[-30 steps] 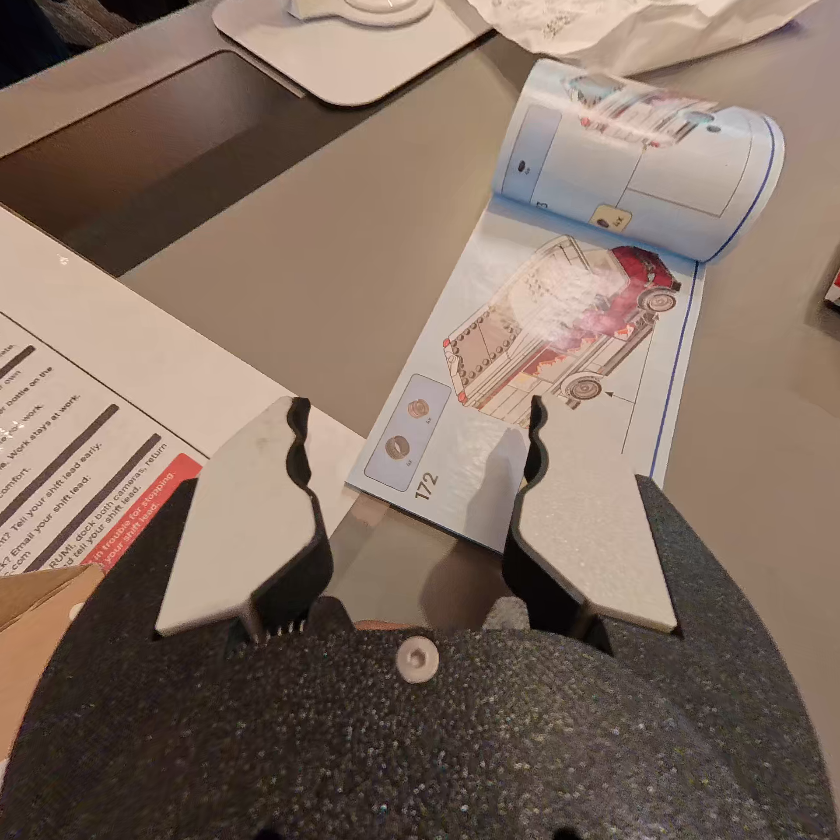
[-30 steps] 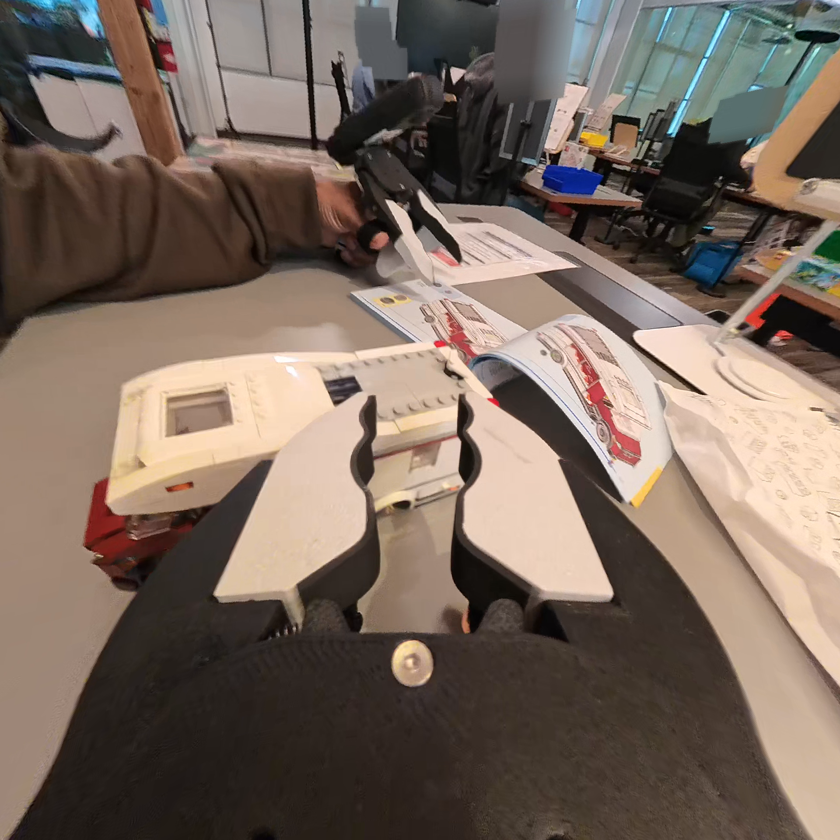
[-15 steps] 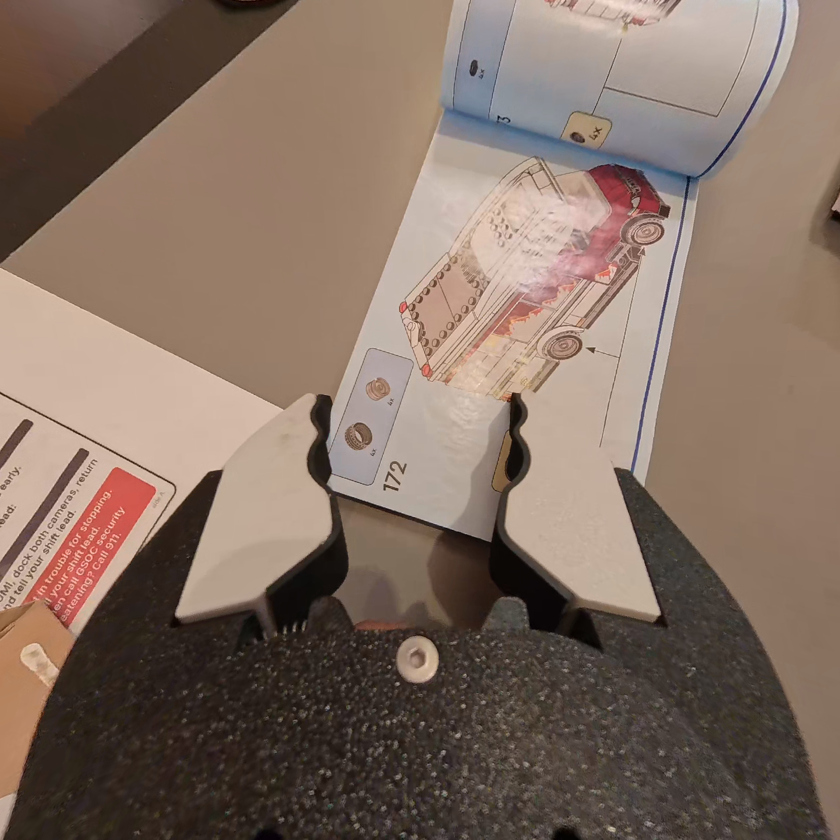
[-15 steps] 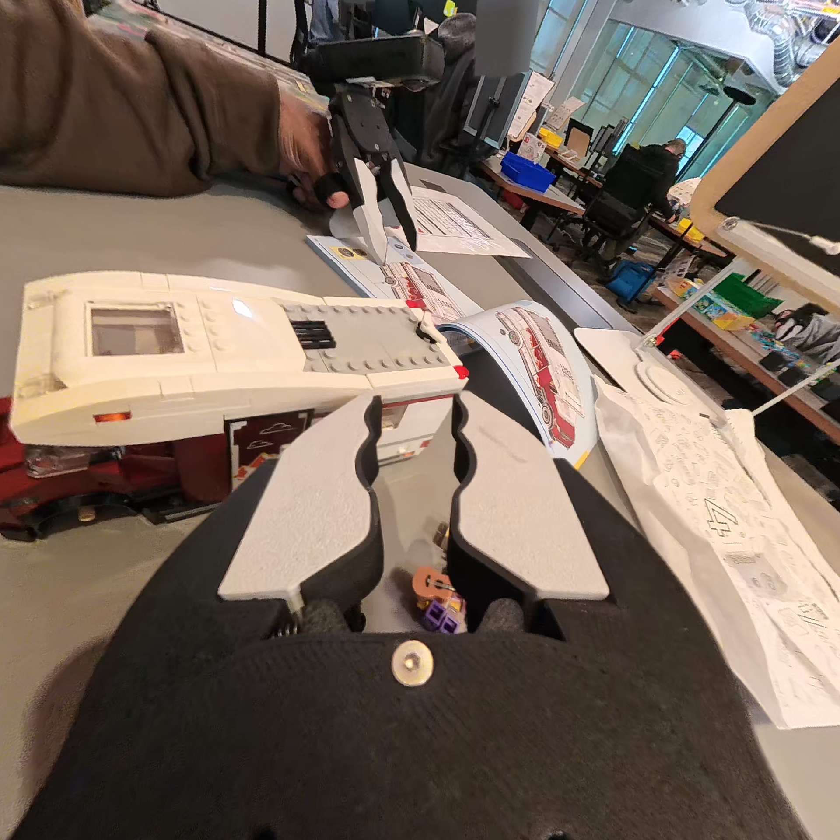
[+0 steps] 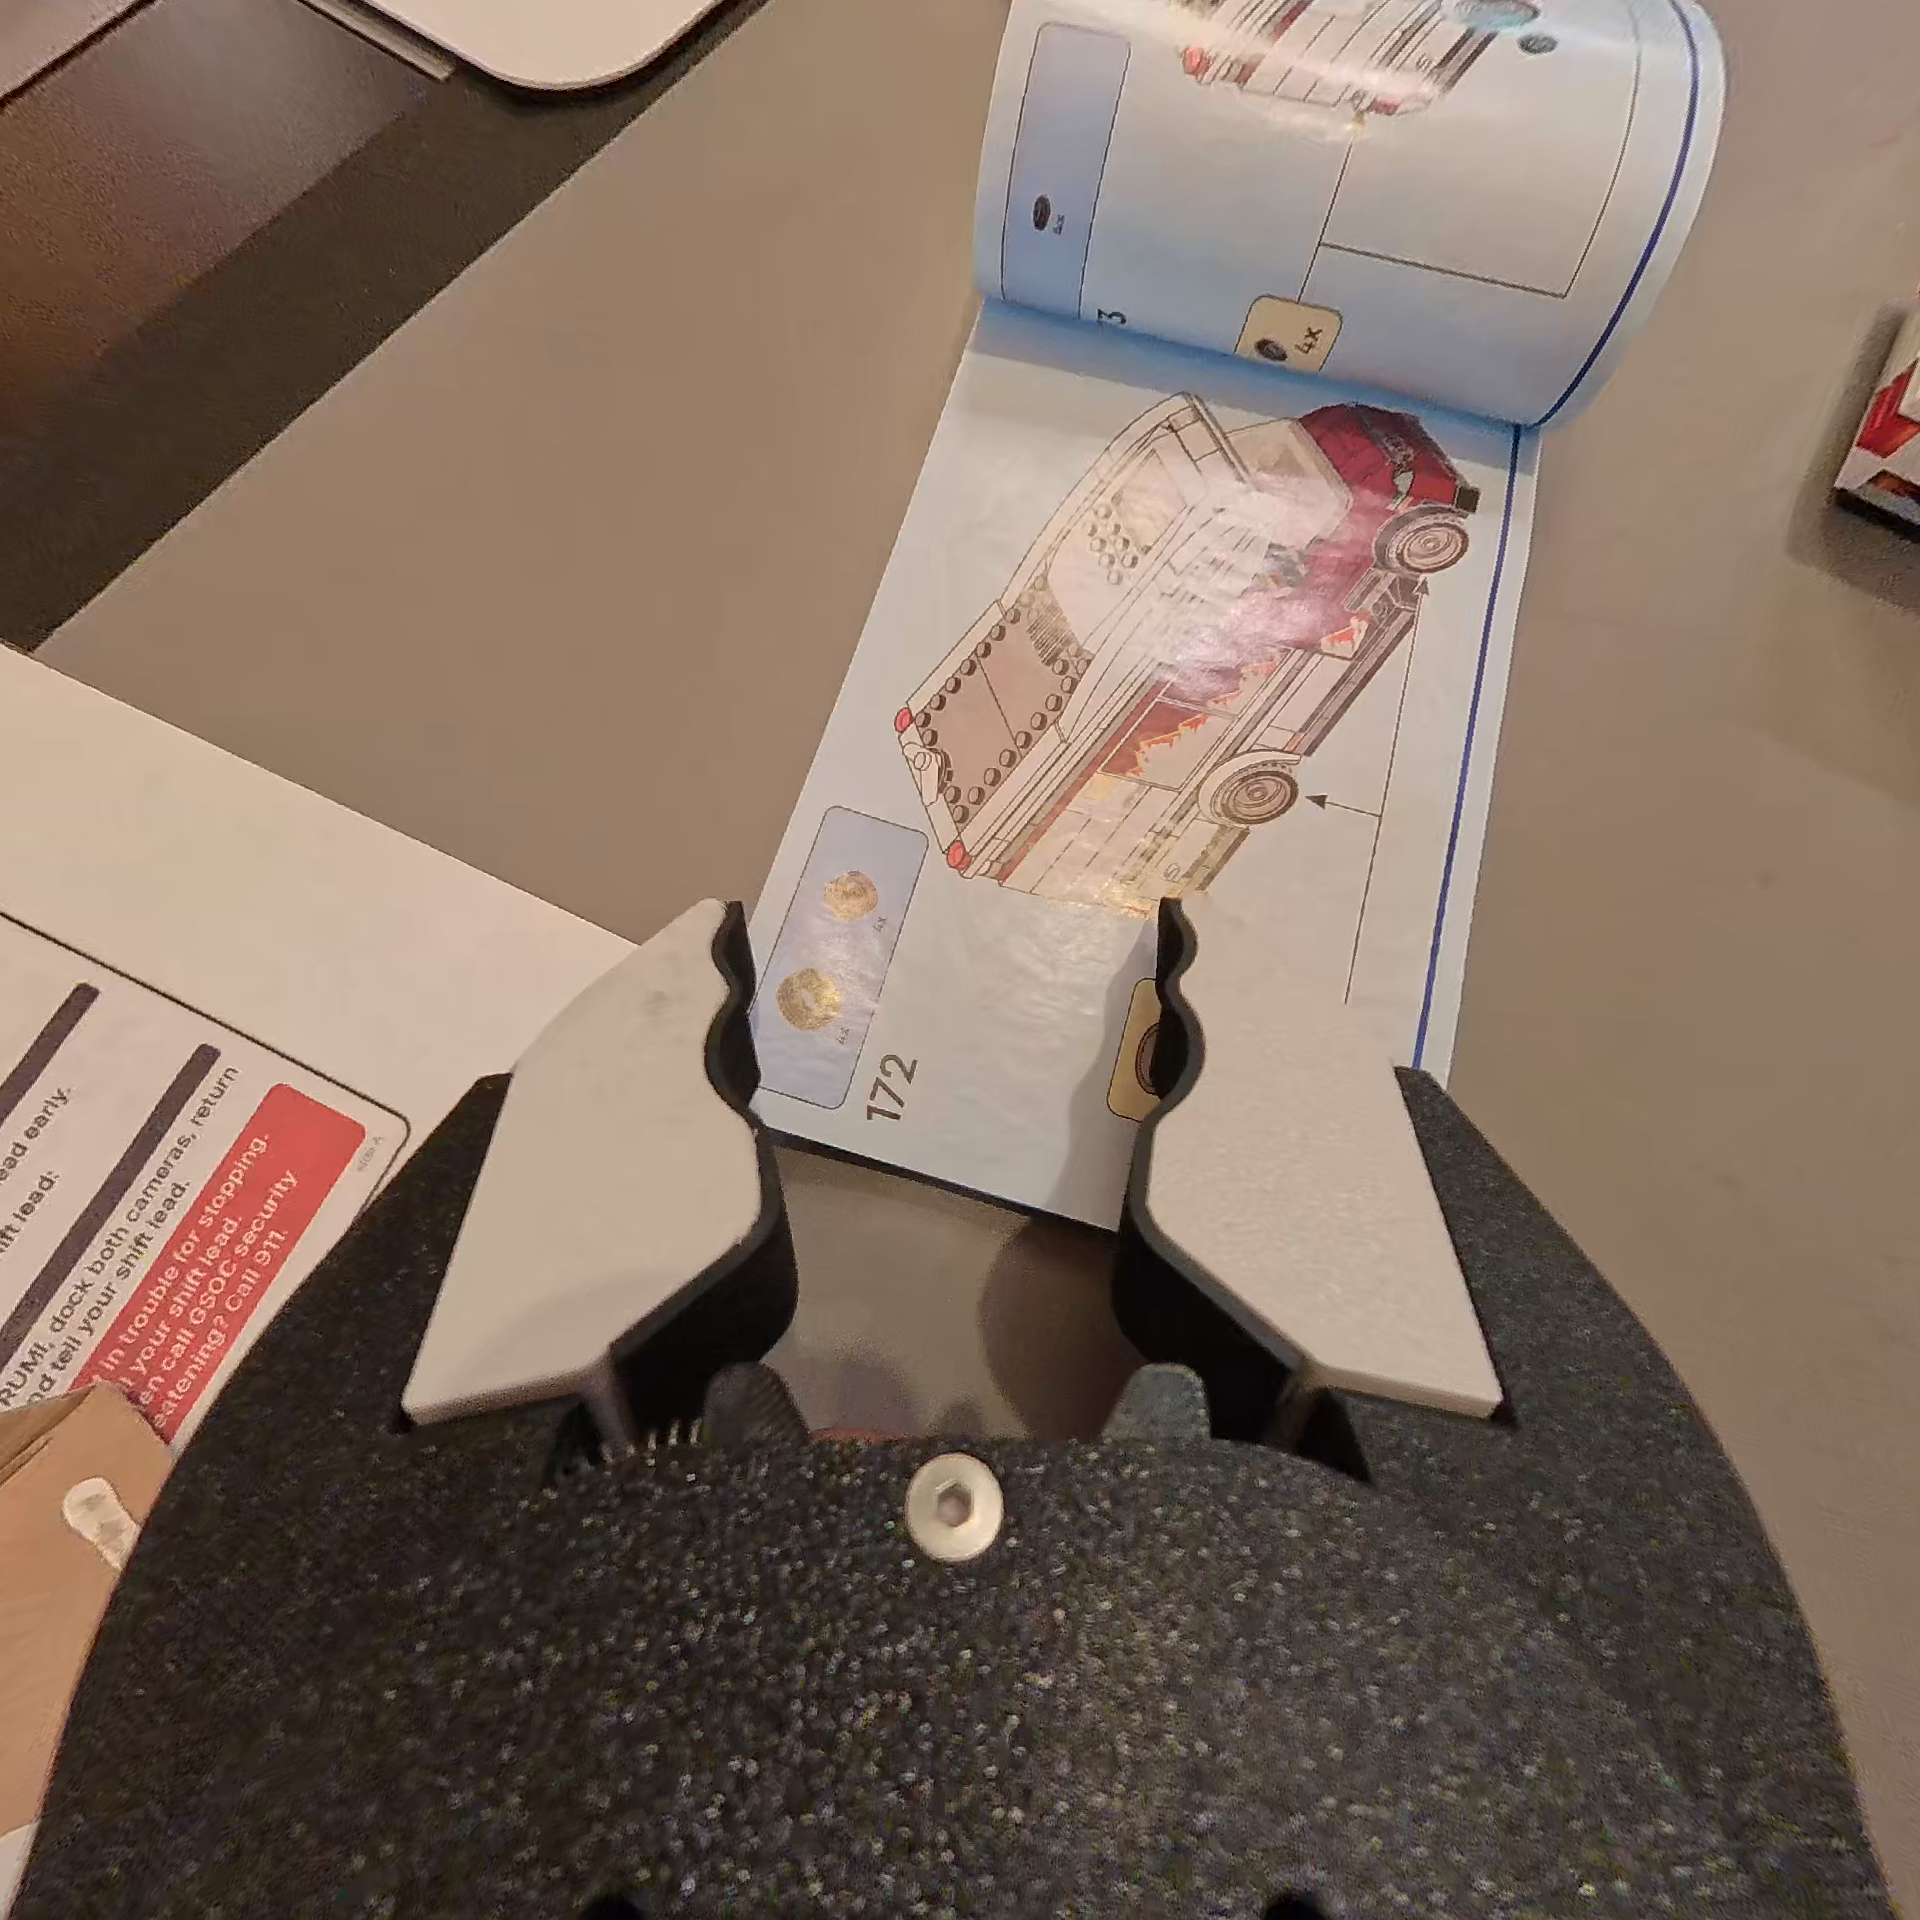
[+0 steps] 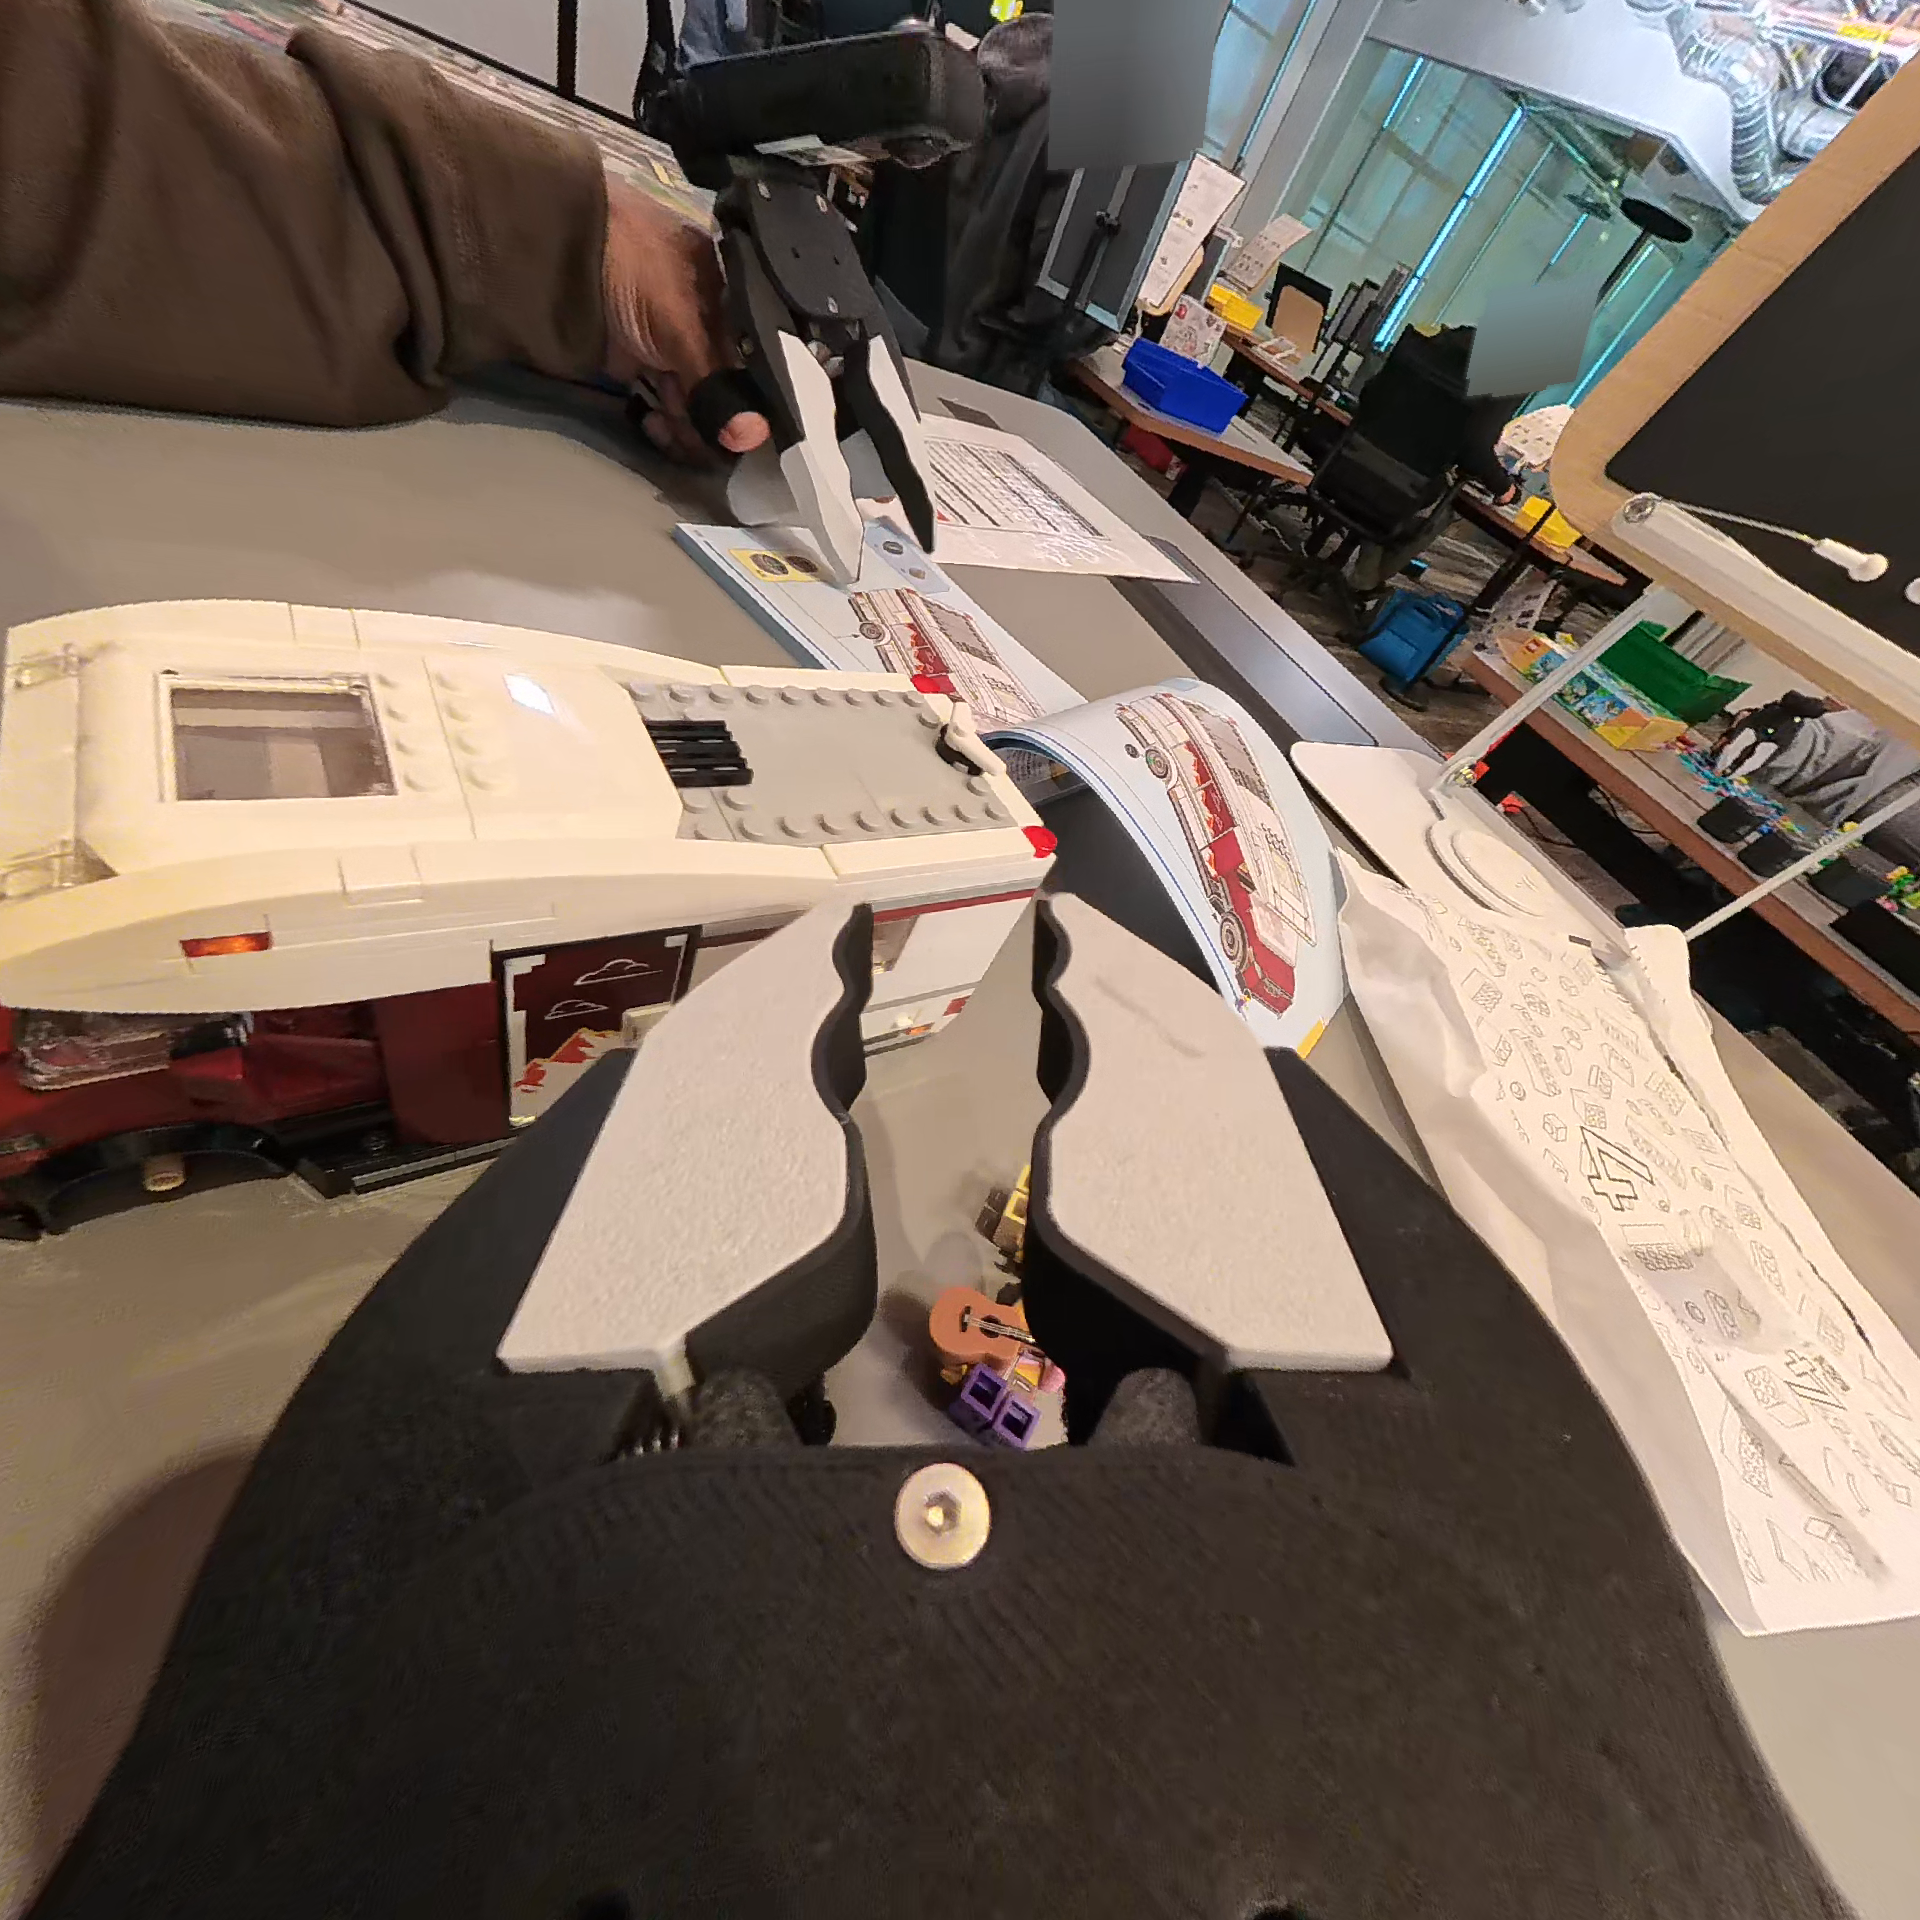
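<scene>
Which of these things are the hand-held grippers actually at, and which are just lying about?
At the grippers:
- booklet, under the open left hand-held gripper
- brick van, ahead of the open, empty right hand-held gripper
- small loose pieces, below the right one

Lying about:
- printed sheet
- paper bag
- lamp base

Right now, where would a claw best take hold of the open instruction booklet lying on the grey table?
Probably the glossy open instruction booklet's upcurled far page, pinched at its free edge from the far end: it arches clear of the grey table, while the near page lies flat.
</scene>
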Demonstrator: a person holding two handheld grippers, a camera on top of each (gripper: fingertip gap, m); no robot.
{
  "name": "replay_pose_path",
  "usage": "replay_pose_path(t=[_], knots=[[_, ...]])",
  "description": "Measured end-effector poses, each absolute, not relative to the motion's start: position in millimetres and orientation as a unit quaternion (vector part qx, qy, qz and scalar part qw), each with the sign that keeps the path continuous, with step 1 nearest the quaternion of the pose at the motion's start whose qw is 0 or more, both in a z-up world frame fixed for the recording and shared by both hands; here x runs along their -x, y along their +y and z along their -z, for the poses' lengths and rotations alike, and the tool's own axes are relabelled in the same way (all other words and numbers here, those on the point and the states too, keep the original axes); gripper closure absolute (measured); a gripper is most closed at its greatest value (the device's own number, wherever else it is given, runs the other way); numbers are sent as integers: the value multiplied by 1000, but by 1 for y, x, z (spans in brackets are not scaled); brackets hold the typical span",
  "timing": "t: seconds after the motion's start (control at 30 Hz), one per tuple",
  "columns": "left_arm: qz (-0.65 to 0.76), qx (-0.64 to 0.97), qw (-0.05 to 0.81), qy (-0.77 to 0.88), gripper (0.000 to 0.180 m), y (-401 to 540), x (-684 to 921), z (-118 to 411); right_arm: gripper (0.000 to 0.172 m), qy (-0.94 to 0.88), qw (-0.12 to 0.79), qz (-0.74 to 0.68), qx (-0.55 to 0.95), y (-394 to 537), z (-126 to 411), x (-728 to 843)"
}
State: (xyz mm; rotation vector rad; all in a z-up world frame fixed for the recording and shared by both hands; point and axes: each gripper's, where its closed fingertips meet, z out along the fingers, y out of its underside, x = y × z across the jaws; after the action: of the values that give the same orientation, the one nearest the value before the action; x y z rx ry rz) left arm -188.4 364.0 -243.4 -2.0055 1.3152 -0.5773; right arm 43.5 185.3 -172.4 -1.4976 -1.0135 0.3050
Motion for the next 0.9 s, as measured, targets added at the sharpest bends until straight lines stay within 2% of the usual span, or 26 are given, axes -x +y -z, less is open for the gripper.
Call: replay_pose_path(t=[0.53, 0.9], knots=[[293, 780, 316, 454, 118, 358, 190, 225, 144, -418, 615, -99, 661, 209, 152, -51], [378, 797, 287, 374, 129, 360, 190, 215, 146, -405, 598, -3, 692, 264, 84, -57]])
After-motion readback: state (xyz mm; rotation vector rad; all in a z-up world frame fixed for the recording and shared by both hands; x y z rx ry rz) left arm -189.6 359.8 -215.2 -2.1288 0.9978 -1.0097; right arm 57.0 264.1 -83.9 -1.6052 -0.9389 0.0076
